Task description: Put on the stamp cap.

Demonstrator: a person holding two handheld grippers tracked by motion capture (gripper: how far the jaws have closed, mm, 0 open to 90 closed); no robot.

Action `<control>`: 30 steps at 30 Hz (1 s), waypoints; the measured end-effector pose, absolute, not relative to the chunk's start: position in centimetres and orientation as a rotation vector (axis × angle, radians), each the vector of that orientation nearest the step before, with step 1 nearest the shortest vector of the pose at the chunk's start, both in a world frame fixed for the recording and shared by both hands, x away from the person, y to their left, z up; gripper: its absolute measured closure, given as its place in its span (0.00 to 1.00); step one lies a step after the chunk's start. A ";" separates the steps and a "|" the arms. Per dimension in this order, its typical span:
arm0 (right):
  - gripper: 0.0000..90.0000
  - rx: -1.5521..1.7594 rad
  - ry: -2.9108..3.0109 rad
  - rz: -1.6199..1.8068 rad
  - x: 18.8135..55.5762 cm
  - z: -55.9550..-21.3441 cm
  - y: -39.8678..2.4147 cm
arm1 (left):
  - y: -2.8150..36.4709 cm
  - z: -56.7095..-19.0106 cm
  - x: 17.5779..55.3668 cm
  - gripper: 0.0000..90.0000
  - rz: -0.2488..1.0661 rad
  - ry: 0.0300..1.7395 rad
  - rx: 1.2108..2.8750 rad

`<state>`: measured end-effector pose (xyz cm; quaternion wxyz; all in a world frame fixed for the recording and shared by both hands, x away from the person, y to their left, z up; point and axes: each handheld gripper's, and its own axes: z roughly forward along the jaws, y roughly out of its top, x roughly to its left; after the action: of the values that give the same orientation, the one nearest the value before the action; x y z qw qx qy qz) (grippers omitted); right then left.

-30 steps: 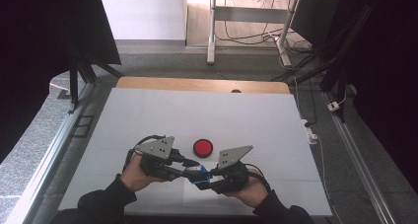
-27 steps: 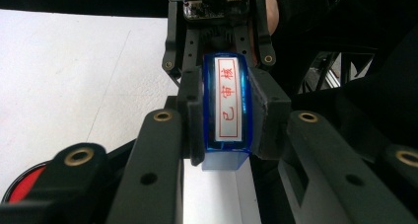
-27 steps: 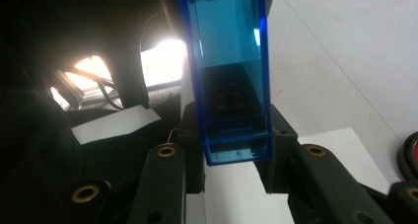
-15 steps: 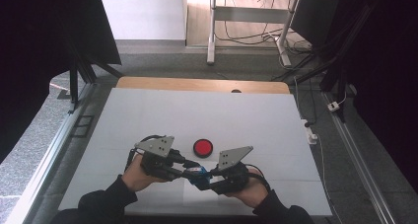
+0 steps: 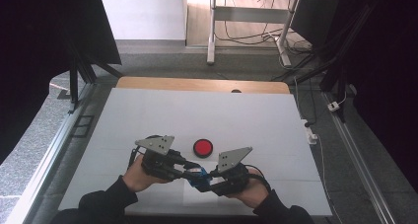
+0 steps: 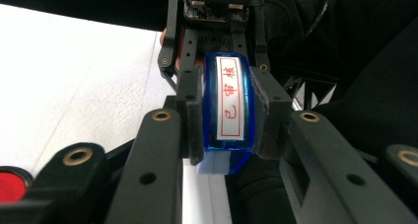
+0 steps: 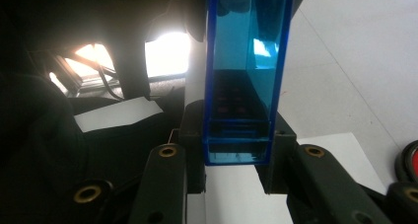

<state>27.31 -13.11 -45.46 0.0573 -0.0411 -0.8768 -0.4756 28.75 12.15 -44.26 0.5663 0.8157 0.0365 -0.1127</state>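
Two grippers share one small thing: my left gripper [image 6: 227, 120] has its jaws clamped on the flanks of a blue stamp [image 6: 229, 110], and my right gripper [image 7: 237, 155] pinches the clear blue case [image 7: 244, 76] from the other end. I judge it light, rigid plastic, glossy and so inclined to slip; flat side walls are the places to hold, as the pads do now (the white label with red characters faces up between them). It hangs just above the near table [image 5: 148, 110], I think, though the high view is too coarse to be sure. Beyond lies a red disc [image 5: 202, 147].
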 end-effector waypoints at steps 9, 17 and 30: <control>0.76 -0.107 -2.652 -1.445 27.3 -45.5 -13.2 | 12.1 -44.5 28.9 0.78 -0.290 0.092 1.905; 0.75 -0.152 -2.640 -1.462 27.3 -45.6 -13.0 | 12.2 -43.9 28.8 0.78 -0.245 0.089 1.942; 0.61 -0.308 -2.660 -1.484 27.5 -45.7 -13.6 | 12.3 -43.2 28.5 0.78 -0.161 0.123 1.986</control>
<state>27.52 -13.59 -45.66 0.0401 -0.1006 -0.8682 -0.4843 28.53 12.30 -43.18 0.5419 0.8361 0.0516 -0.0677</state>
